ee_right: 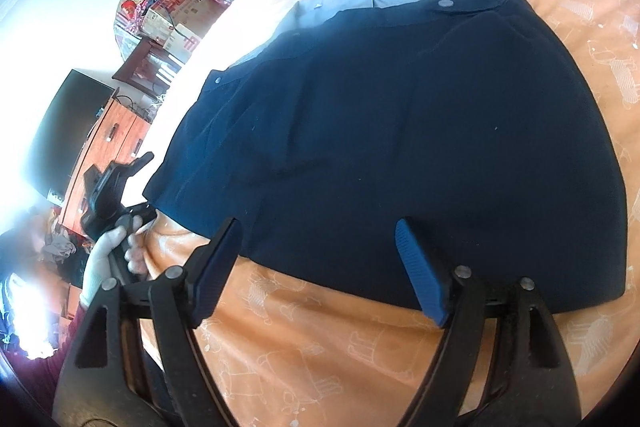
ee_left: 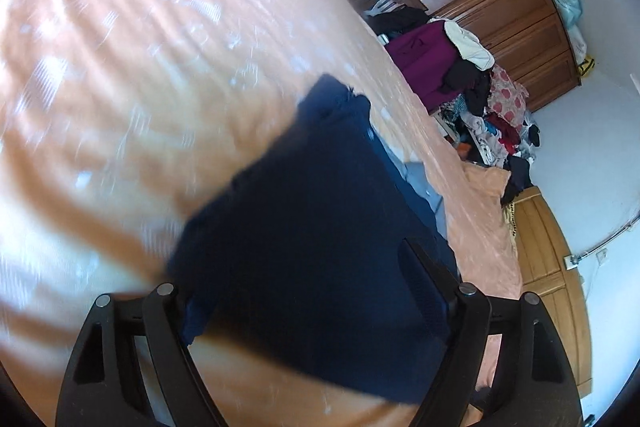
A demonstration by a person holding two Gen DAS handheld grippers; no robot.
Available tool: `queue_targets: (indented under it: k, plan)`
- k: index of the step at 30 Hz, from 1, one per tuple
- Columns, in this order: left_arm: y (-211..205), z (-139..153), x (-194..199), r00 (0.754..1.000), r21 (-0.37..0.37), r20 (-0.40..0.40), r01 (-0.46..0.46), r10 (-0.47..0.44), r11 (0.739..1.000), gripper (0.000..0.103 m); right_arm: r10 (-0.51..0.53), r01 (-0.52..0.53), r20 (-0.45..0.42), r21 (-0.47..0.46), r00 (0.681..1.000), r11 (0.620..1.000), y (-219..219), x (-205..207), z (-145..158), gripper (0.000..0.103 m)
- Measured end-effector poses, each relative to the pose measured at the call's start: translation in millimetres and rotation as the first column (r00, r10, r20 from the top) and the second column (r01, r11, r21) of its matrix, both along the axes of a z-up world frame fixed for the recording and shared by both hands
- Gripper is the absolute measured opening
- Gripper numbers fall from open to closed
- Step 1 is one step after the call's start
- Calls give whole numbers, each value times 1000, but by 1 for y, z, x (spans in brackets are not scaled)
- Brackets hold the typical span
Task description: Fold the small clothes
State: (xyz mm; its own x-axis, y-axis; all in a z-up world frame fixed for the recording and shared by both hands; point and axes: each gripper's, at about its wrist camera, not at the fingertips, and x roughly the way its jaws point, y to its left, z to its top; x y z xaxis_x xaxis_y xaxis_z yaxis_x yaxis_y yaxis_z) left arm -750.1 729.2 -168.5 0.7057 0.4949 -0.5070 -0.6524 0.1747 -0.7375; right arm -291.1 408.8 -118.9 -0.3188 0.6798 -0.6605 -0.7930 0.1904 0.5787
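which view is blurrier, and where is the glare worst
Left wrist view: strong motion blur smears the peach patterned bedspread and the edges of the dark navy garment; a bright patch blows out at the top. Right wrist view: sharper, with the navy garment's silver buttons crisp, but white glare washes out the left side around the gloved hand. Both views show fisheye bending.

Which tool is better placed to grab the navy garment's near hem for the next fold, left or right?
Right, probably. The right tool is open, its pads straddling the near hem of the navy garment, which lies flat on the orange bedsheet. The left tool is off past the garment's edge.
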Motion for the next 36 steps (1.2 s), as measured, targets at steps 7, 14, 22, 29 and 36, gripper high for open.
queue_targets:
  k: [7, 14, 22, 29, 36]
  plan:
    - [9, 5, 9, 1000, 65, 27, -1, -1, 998, 50, 24, -24, 3, 40, 1000, 999, 16, -13, 28, 79]
    - [-13, 36, 34, 992, 229, -119, 77, -51, 970, 19, 200, -206, 74, 100, 977, 973, 156, -69, 97, 89]
    - [-32, 42, 49, 973, 287, -207, 157, -99, 945, 19, 481, -463, 69, -182, 874, 868, 340, -193, 64, 90]
    - [-37, 39, 60, 958, 294, -251, 212, -138, 932, 19, 523, -415, 209, -401, 827, 817, 392, -241, 28, 90]
    - [-41, 39, 74, 938, 285, -279, 283, -204, 916, 19, 499, -416, 194, -350, 844, 839, 382, -216, 21, 11]
